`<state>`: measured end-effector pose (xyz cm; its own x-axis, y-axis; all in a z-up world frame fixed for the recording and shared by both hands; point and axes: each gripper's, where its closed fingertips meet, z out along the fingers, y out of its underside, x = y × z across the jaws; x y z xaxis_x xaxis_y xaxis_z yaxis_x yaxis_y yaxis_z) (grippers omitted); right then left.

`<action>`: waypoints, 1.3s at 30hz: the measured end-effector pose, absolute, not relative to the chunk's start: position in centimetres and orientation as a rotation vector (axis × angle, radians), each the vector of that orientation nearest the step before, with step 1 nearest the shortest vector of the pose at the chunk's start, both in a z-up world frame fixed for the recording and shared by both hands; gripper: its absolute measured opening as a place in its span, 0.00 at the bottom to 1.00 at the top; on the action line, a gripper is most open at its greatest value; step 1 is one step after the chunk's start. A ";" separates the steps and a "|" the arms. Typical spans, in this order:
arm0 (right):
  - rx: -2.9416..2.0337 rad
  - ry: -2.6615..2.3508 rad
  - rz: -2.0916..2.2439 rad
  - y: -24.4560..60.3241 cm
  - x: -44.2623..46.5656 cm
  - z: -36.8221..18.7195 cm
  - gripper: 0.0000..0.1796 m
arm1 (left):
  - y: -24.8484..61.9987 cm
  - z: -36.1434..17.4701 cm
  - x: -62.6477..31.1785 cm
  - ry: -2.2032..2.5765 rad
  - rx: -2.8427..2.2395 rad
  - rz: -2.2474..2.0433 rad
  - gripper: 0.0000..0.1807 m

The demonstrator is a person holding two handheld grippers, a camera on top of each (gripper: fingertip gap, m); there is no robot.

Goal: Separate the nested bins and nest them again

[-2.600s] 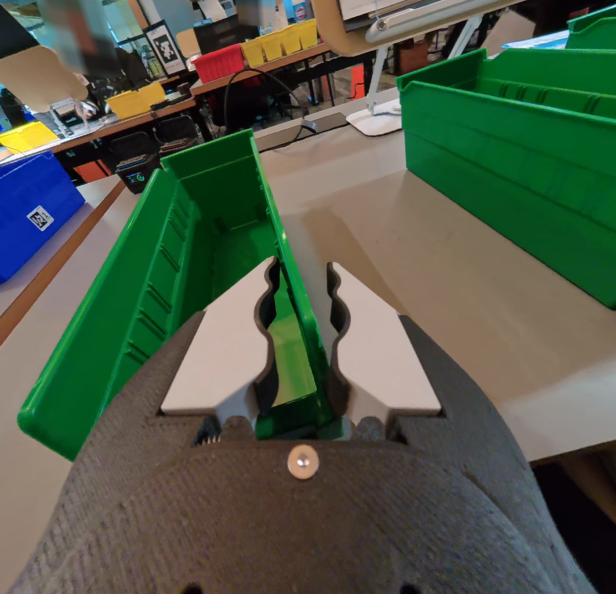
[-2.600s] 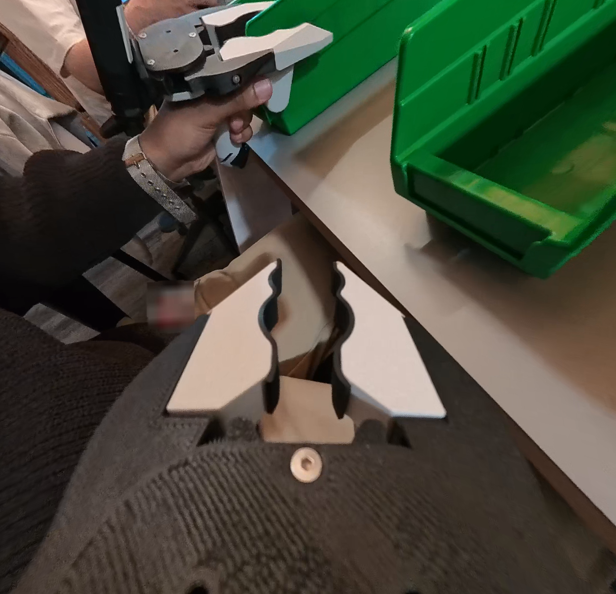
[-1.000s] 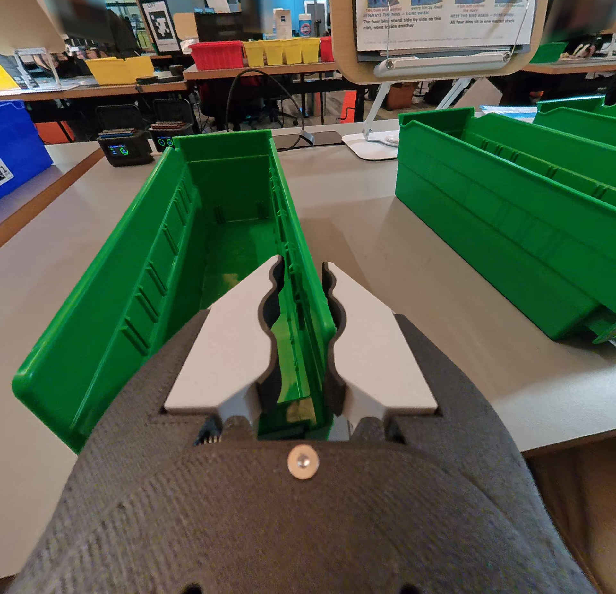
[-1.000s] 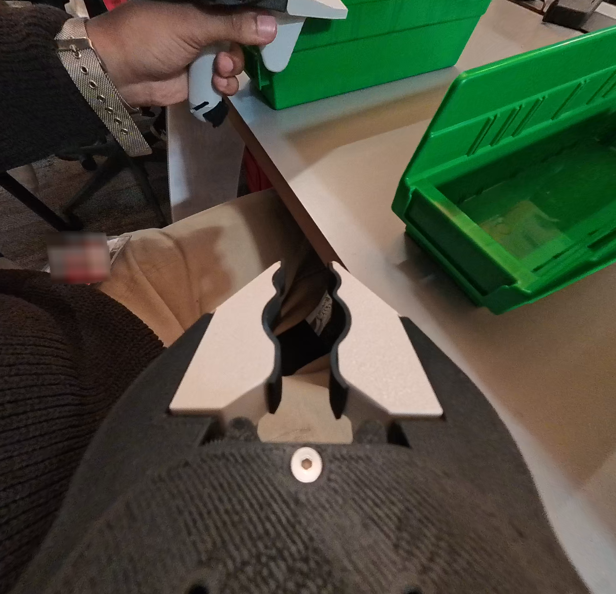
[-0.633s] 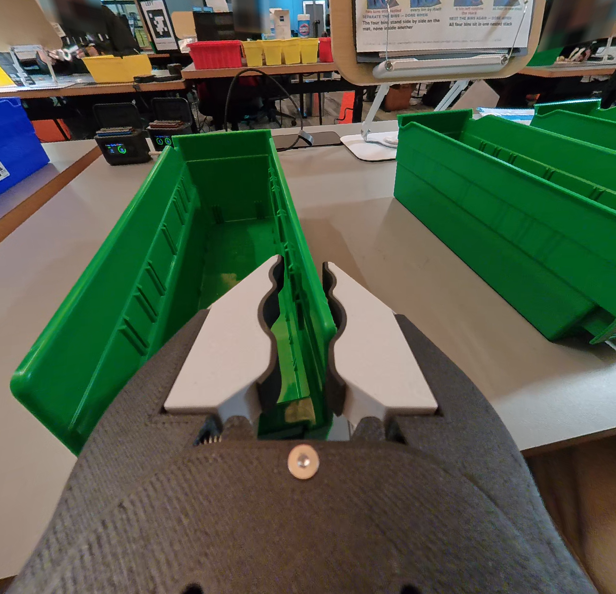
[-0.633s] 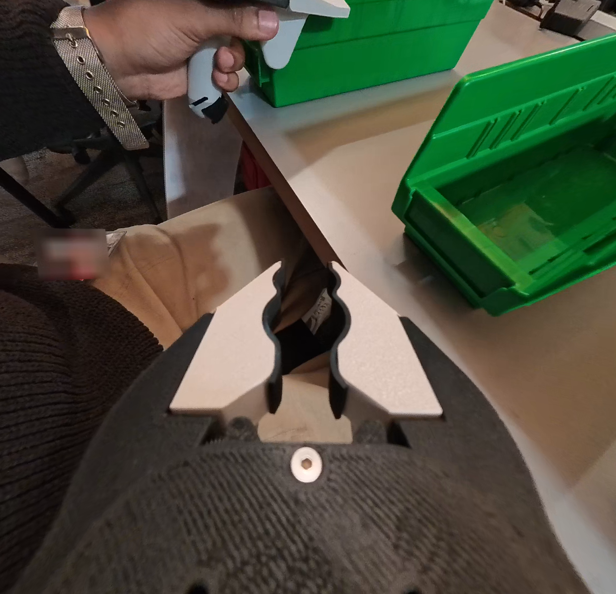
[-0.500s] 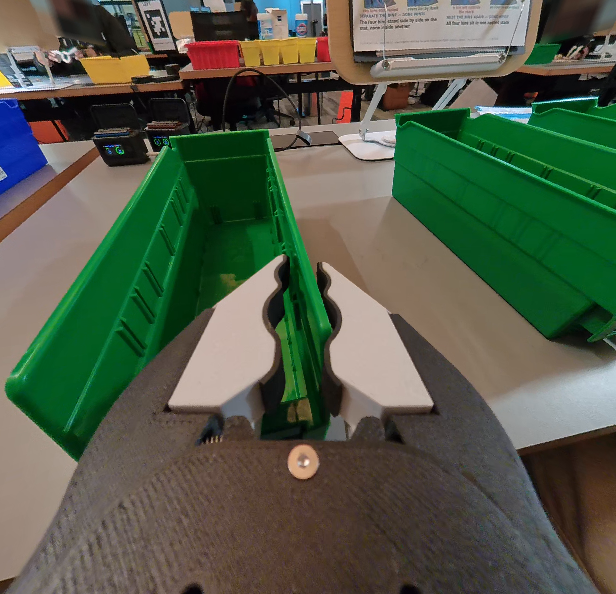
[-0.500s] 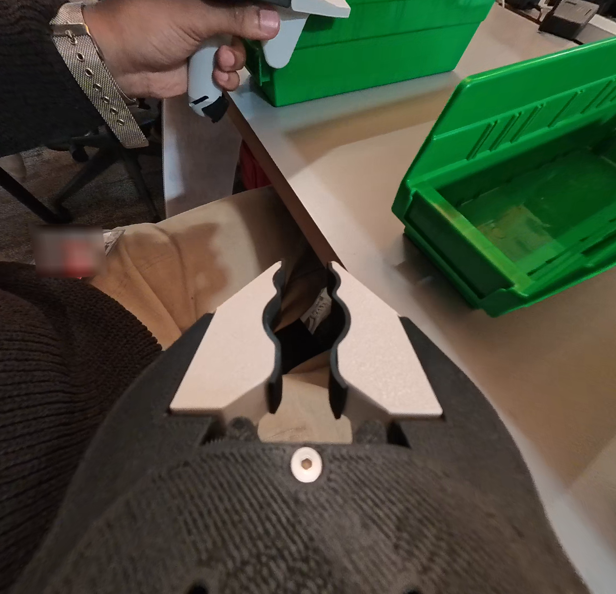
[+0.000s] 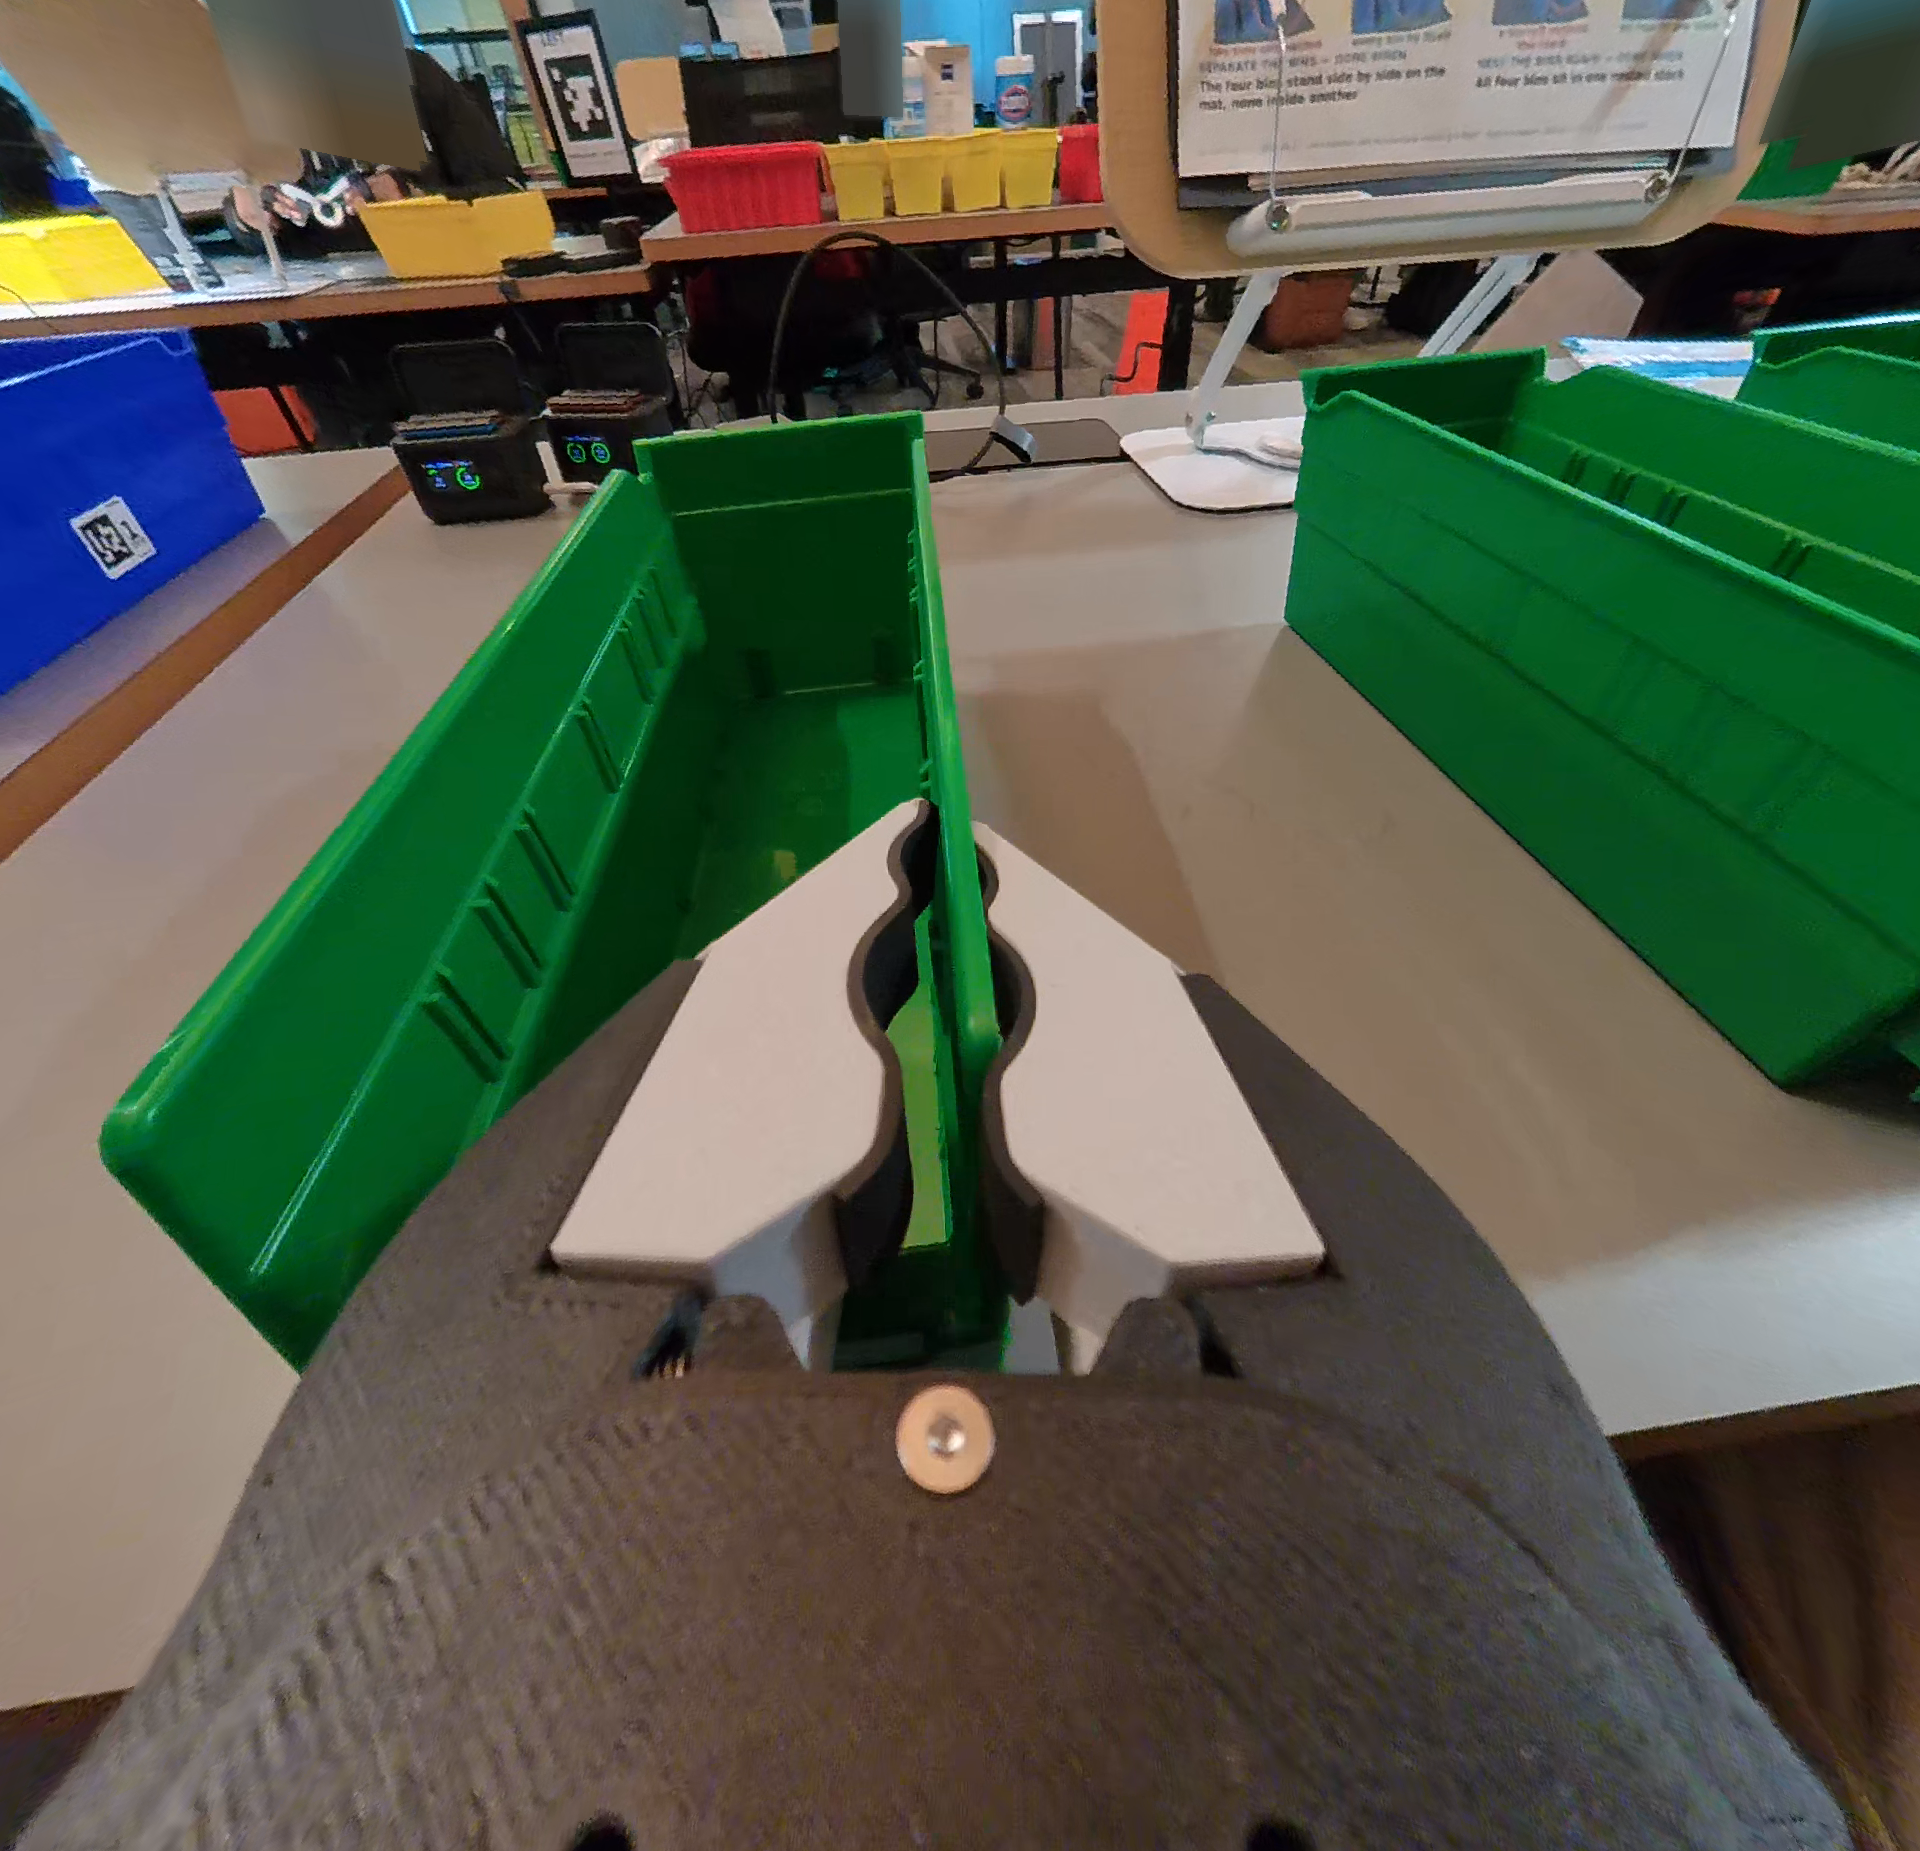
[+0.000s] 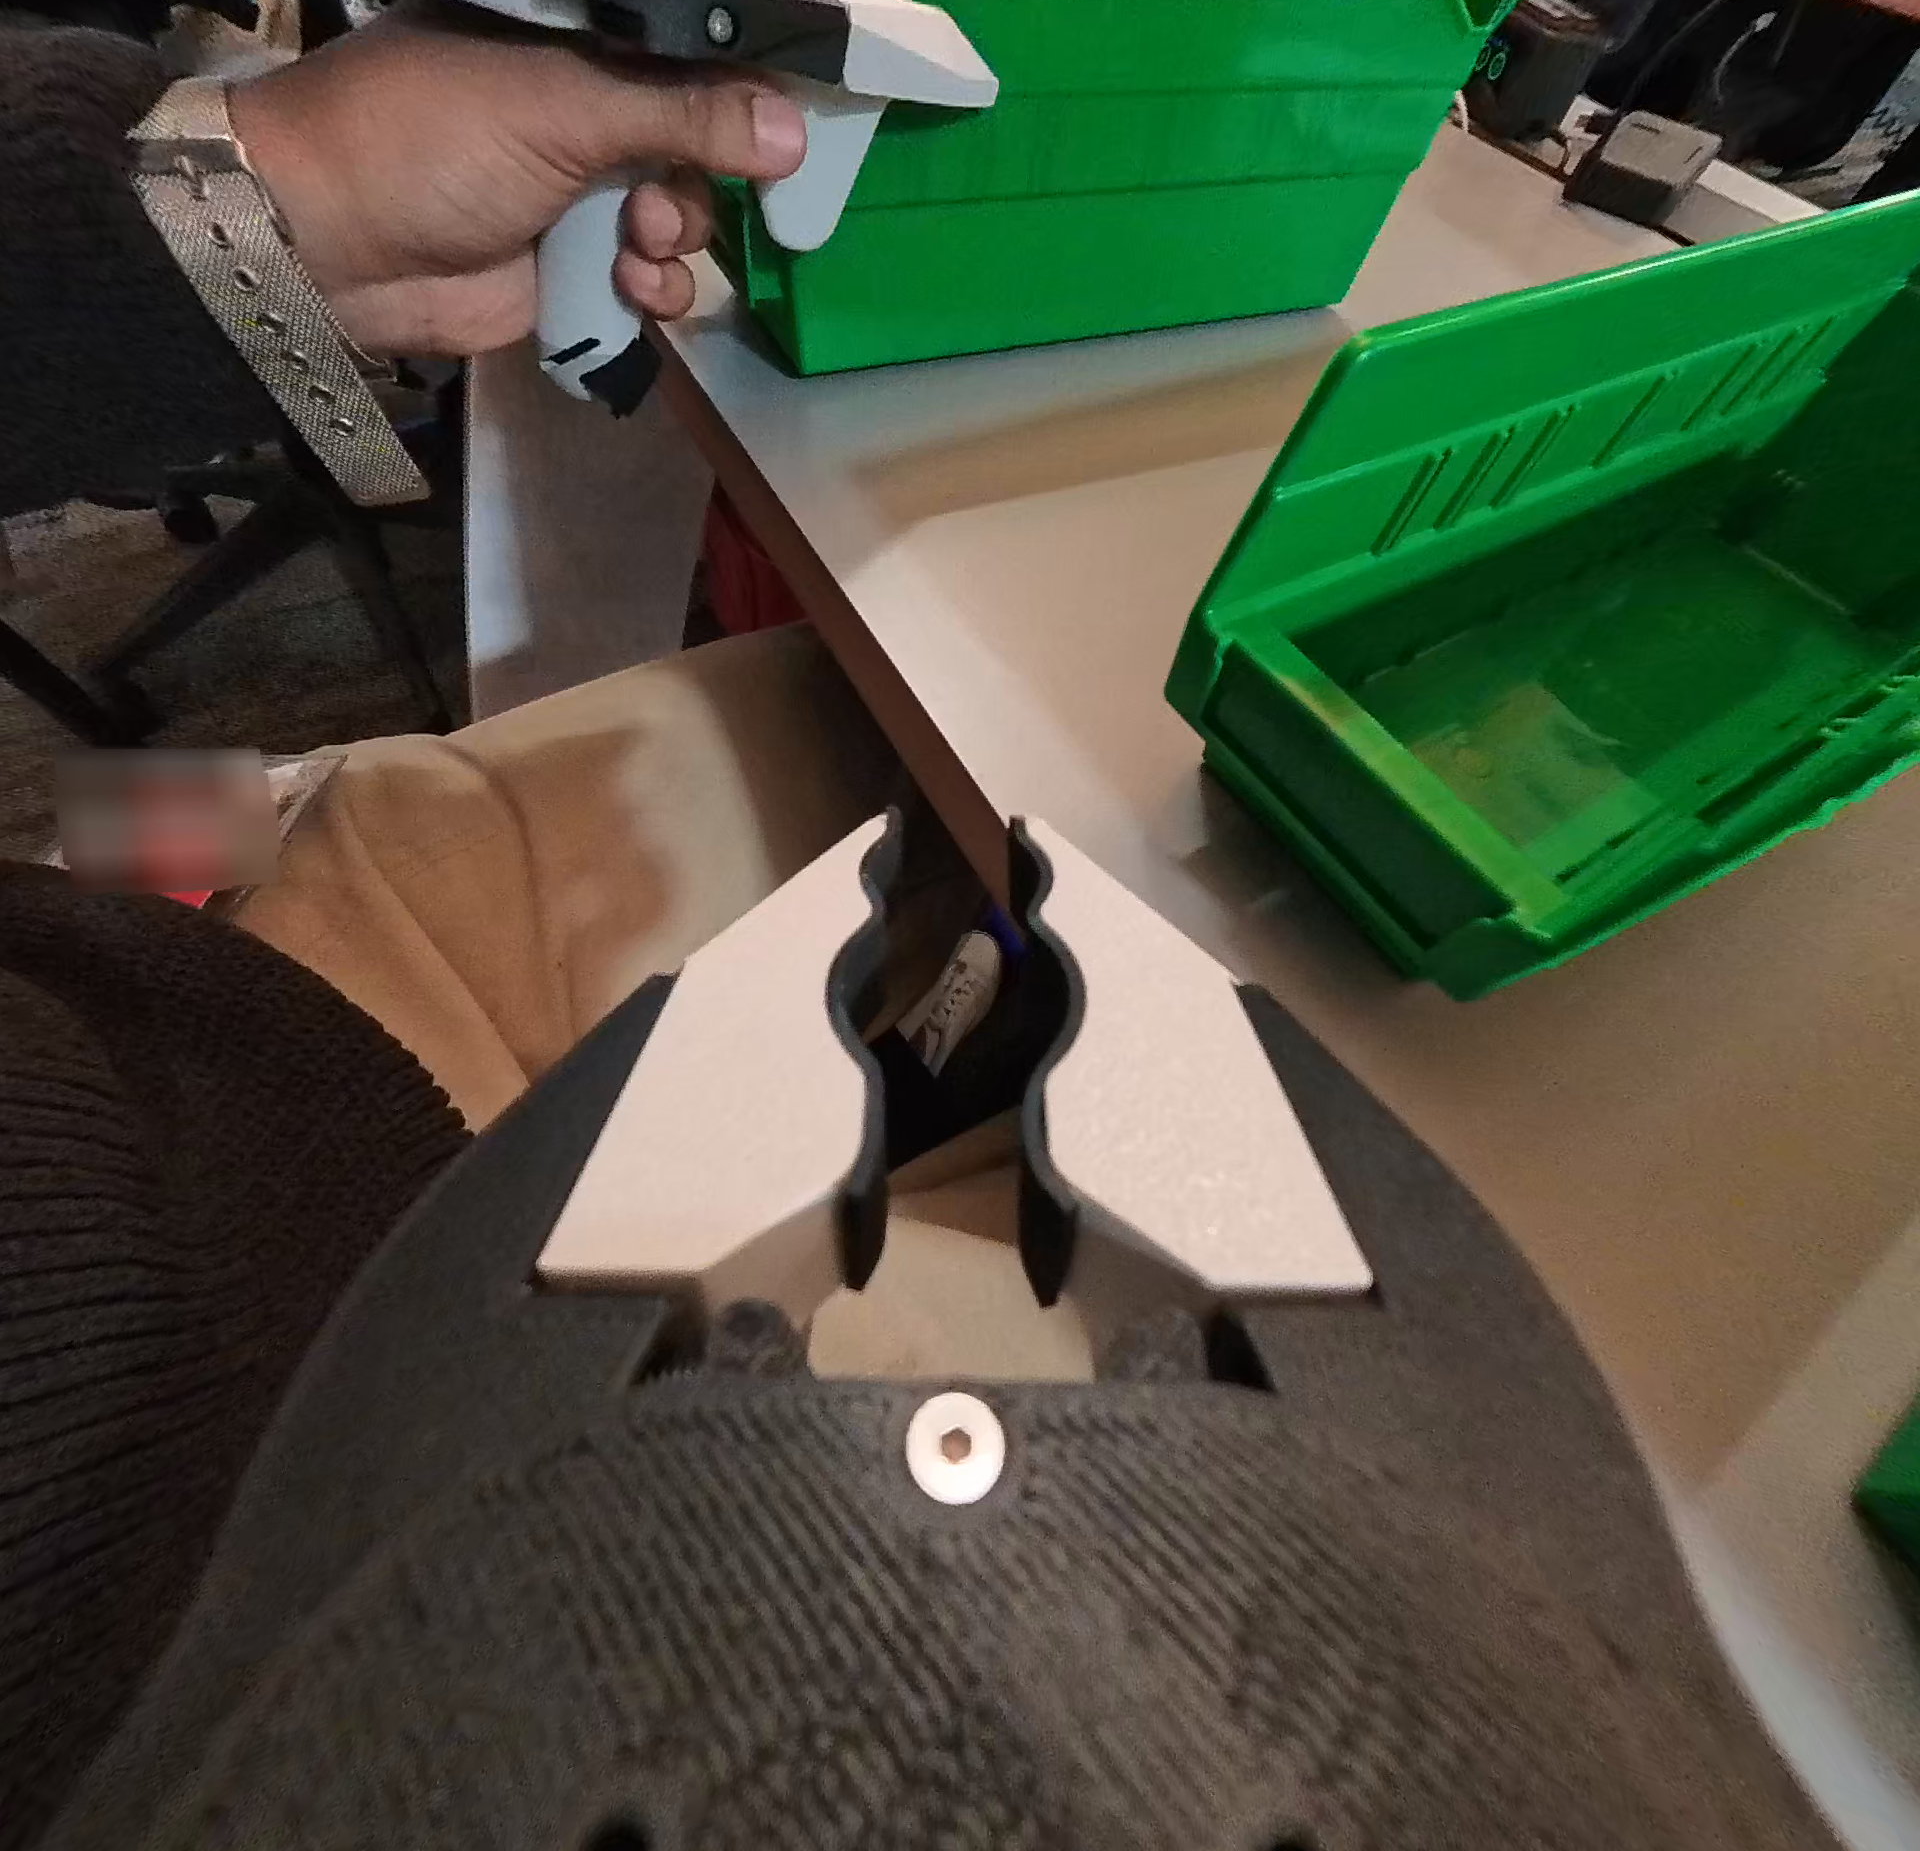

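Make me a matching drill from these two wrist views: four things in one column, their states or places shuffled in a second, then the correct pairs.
Things
1. left gripper
2. right gripper
3. long narrow green plastic bin
4. red ribbed plastic tub

States or places
A. on a far background table
B. empty, fingers apart, off the table's near edge
C. side wall pinched between two fingers
D. closed on a green rim

Pairs: 1-D, 2-B, 3-C, 4-A

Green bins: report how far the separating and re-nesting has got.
Done: bins stand apart on the table, though the right bin may hold another. In hand: the left claw is shut on the long bin's side wall. Left: nesting them all; the right claw is open and empty.
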<state>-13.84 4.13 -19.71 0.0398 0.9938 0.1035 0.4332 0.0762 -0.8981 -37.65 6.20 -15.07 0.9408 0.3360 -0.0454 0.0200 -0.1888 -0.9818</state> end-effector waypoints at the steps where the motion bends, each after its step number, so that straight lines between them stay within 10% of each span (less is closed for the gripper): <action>1: -1.485 -1.522 0.849 4.1 -13.8 -19.8 0.10 | 6.2 -15.1 -37.6 -0.264 -1.747 0.289 0.00; 39: -1.436 -1.560 0.767 4.2 -13.7 -20.1 0.10 | 4.3 -13.6 -35.4 -0.203 -1.734 0.073 0.10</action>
<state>-13.74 4.24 -20.09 0.0300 0.9827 0.1829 0.4551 0.1495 -0.8778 -35.37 4.30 -13.57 0.9821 0.1764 0.0654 0.0942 -0.1599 -0.9826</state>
